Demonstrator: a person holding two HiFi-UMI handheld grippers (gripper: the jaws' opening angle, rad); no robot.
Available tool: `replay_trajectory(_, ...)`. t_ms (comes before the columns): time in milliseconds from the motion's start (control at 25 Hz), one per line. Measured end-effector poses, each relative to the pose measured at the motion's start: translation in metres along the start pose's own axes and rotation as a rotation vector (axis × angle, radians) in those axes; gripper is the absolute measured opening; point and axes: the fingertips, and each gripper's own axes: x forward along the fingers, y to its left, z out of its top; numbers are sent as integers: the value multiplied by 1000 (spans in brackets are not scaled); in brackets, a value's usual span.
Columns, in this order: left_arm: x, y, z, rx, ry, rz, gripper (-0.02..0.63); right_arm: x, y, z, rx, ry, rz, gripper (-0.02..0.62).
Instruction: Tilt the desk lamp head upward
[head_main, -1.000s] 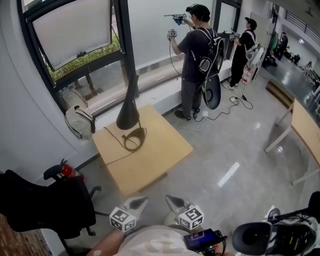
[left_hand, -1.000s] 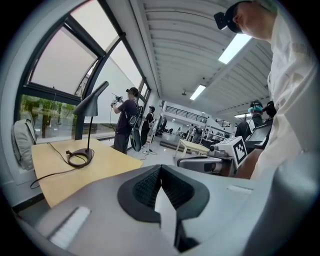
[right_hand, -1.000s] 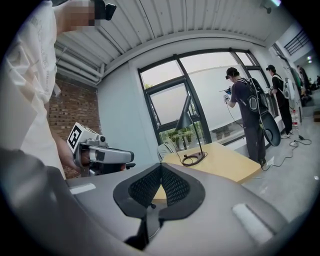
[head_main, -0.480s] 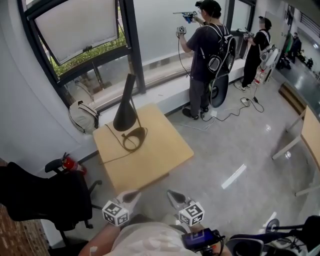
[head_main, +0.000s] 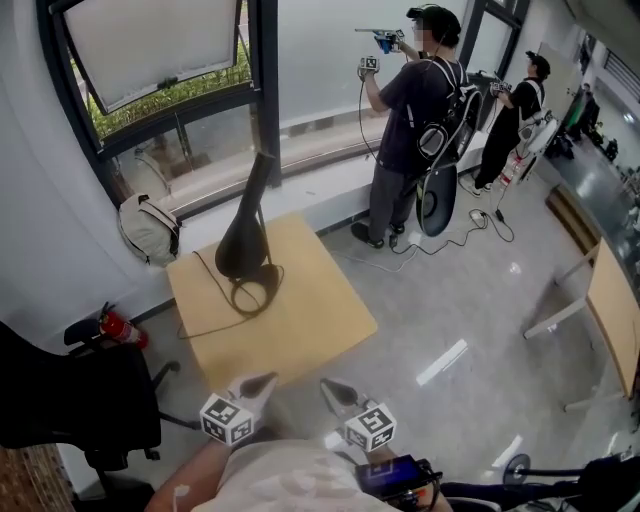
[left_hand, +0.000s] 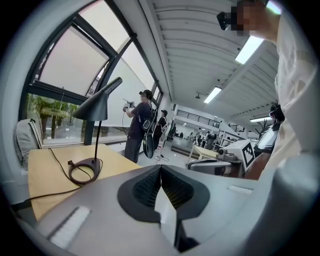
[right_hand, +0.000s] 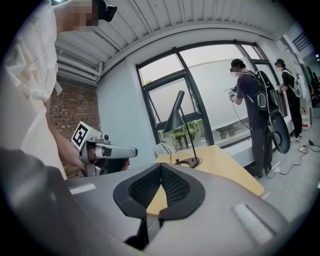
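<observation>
Head view, looking down into a room with a large window: a square wooden worktop (head_main: 310, 310) stands by the glass, and the task has not visibly begun. On the far left part of the worktop stands the black desk lamp (head_main: 247, 230). Its cone-shaped lamp head (head_main: 243, 245) still hangs with the wide mouth facing down over the ring-shaped base (head_main: 250, 293), and a cord trails from the base across the wood. All of the job appears to remain: reaching the lamp, taking hold of the head and tipping it upward. At the bottom of the view, well short of the lamp and near the worktop's near edge, are the two tools. The left gripper (head_main: 266, 380) has its jaws pressed together with nothing between them. The right gripper (head_main: 327, 385) is likewise closed and empty, as each gripper view confirms. Compared with a second ago, the worktop and lamp sit further left in the head view. The two people at the window have shifted right. The grippers remain closed and low in the view, and the lamp head's downward pose is unchanged.
</observation>
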Motion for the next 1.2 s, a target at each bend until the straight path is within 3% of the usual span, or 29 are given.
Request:
replay_trajectory(240, 25, 50, 39, 16, -62, 8, 2, 59, -26, 49, -82, 21, 22, 14)
replay_trajectory(600, 22, 107, 61, -18, -103, 54, 2, 125, -41, 89, -198, 71, 118, 14)
replay_trajectory(960, 11, 140, 71, -63, -126, 153, 2, 164, -65, 121, -322, 141, 288, 14)
replay_trajectory(1200, 14, 148, 81, -95, -163, 246, 2, 181, -90, 159, -496, 170, 398, 14)
